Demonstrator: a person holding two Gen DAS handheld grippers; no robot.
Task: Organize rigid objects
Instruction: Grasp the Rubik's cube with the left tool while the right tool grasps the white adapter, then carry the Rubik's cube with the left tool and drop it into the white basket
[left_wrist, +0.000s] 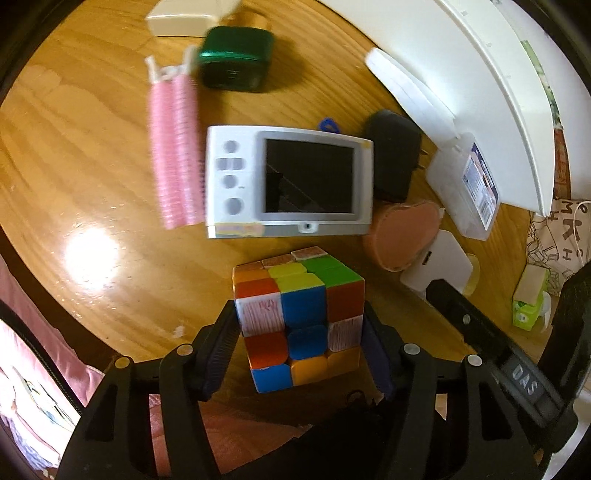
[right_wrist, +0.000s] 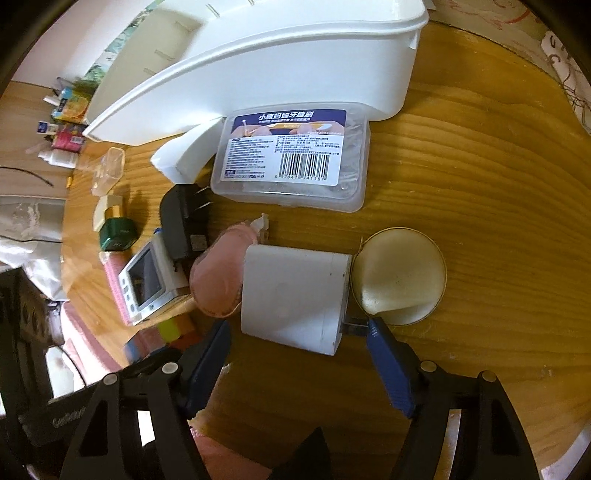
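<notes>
Right now I am at the pick-up step on two things at once. My left gripper (left_wrist: 301, 332) points steeply down over the puzzle cube (left_wrist: 297, 317), which sits just in front of the white screen device (left_wrist: 290, 184); the pads look to touch both cube sides, so I judge it pinched. My right gripper (right_wrist: 299, 341), also angled steeply down, is spread around the white charger block (right_wrist: 295, 301), to the right of that device, pads not yet pressing. Next I must close the right jaws squarely, then lift both toward the white bin (right_wrist: 258, 70).
</notes>
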